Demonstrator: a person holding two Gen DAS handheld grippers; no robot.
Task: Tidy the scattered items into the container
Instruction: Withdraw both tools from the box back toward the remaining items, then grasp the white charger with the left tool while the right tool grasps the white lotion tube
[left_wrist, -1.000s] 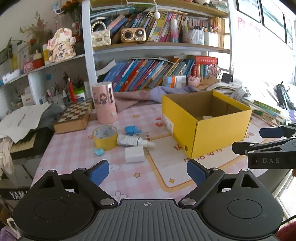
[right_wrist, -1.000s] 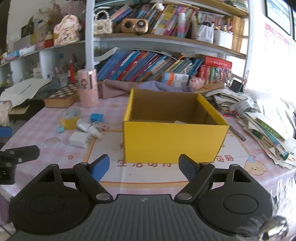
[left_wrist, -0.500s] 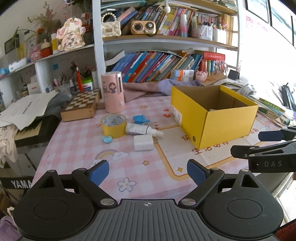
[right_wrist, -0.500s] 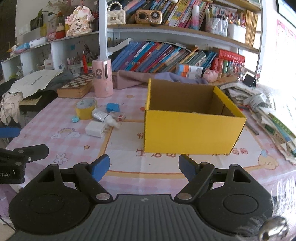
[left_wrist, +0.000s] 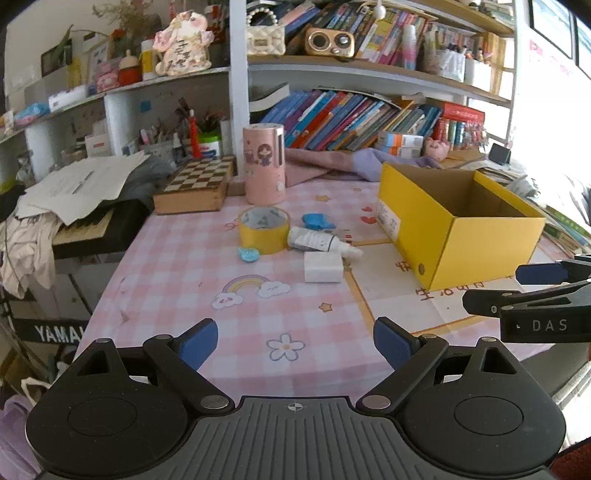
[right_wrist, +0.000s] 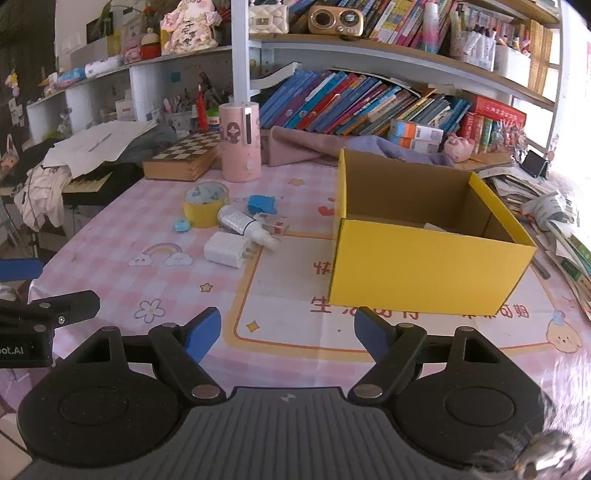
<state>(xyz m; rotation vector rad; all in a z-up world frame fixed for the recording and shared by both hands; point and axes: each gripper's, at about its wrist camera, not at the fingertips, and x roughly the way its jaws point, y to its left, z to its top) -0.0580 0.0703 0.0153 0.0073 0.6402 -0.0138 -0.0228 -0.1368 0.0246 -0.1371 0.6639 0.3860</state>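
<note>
- Left gripper (left_wrist: 294, 341): jaws spread wide, nothing between them, above the near edge of the tabletop (left_wrist: 177, 280). Its side, seen from the right wrist view, reads "oot.AI", the start cut off.
- Right gripper (right_wrist: 288, 329): wide apart and empty too; the left wrist view shows "DAS" on its body.
- Yellow cardboard box (right_wrist: 428, 266) stands open on the tabletop, right of the loose items; a white label on its end is too small to read, and its front wall hides most of the floor.
- Red Chinese print on the mat in front of the box is partly covered by it.
- Loose items clustered together: yellow tape roll (left_wrist: 263, 229), white bottle (left_wrist: 318, 242) lying flat with unreadable label, white charger (right_wrist: 226, 251), blue wad (right_wrist: 261, 204), small blue piece (left_wrist: 248, 254).
- "YAMA…" shows on a dark keyboard edge (left_wrist: 59, 334), the rest cut off.
</note>
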